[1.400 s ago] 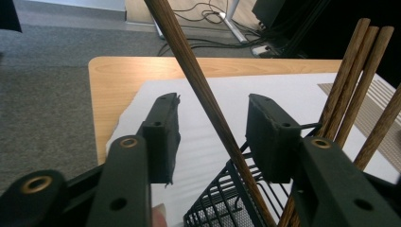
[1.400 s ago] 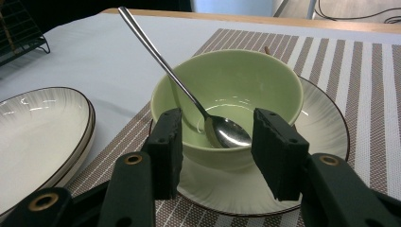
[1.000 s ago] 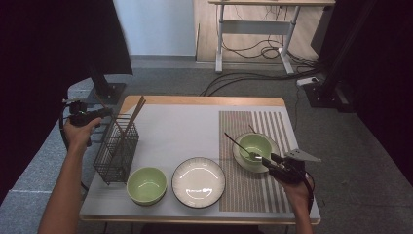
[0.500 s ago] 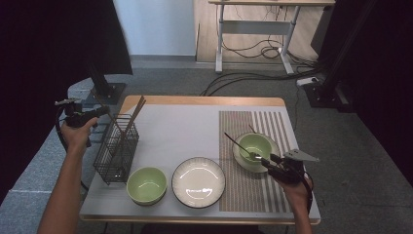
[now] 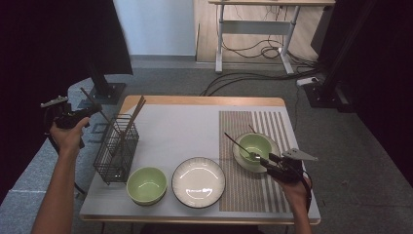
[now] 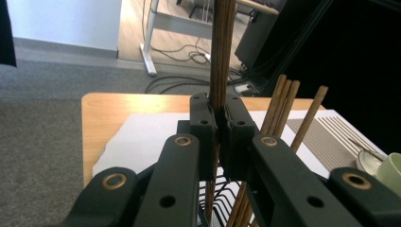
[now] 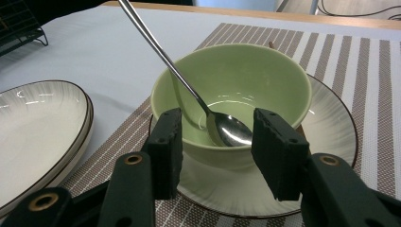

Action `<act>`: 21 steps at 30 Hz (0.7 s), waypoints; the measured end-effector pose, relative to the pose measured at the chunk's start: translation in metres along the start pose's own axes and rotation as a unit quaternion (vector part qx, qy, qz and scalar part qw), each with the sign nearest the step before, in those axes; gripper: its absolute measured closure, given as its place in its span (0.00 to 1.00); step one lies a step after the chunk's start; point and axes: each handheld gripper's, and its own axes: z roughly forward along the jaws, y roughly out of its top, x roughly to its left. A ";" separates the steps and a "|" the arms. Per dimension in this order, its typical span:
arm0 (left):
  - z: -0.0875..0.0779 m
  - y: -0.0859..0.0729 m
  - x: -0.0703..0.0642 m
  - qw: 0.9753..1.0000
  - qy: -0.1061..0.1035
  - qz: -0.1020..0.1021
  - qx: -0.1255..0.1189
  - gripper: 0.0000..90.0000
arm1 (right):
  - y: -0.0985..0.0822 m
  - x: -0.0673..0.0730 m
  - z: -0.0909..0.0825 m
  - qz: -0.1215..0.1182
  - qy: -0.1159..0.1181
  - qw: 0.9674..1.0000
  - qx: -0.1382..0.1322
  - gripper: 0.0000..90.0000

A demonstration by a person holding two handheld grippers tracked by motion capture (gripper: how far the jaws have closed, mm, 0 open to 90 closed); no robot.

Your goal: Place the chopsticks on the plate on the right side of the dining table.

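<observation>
L gripper (image 6: 217,124), off the desk's (image 5: 195,101) left edge, has just been closing and is clenched on a chopstick (image 6: 222,52), which slants down into the wire basket (image 5: 117,151); more chopsticks (image 6: 279,106) stand in that basket. R gripper (image 7: 216,142) rests released, jaws either side of the green bowl (image 7: 236,94) w/ a spoon (image 7: 222,125) inside, bowl on a saucer (image 7: 326,142) on the striped mat (image 5: 253,195). Near the front: a second green bowl (image 5: 146,185), a white plate (image 5: 198,182).

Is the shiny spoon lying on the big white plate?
No, the long-handled shiny metal spoon rests inside the pale green ceramic bowl, beside the white dark-rimmed plate.
</observation>
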 end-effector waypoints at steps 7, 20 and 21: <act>-0.019 0.006 -0.011 1.000 -0.001 0.012 -0.015 0.94 | 0.002 0.001 0.001 -0.002 0.004 1.000 -0.001 0.60; -0.045 0.016 -0.024 0.999 -0.004 0.019 -0.033 0.94 | 0.004 0.002 0.002 -0.003 0.006 1.000 -0.005 0.60; -0.046 0.016 -0.025 0.999 -0.008 0.018 -0.034 0.94 | 0.004 0.002 0.002 -0.004 0.006 1.000 -0.005 0.60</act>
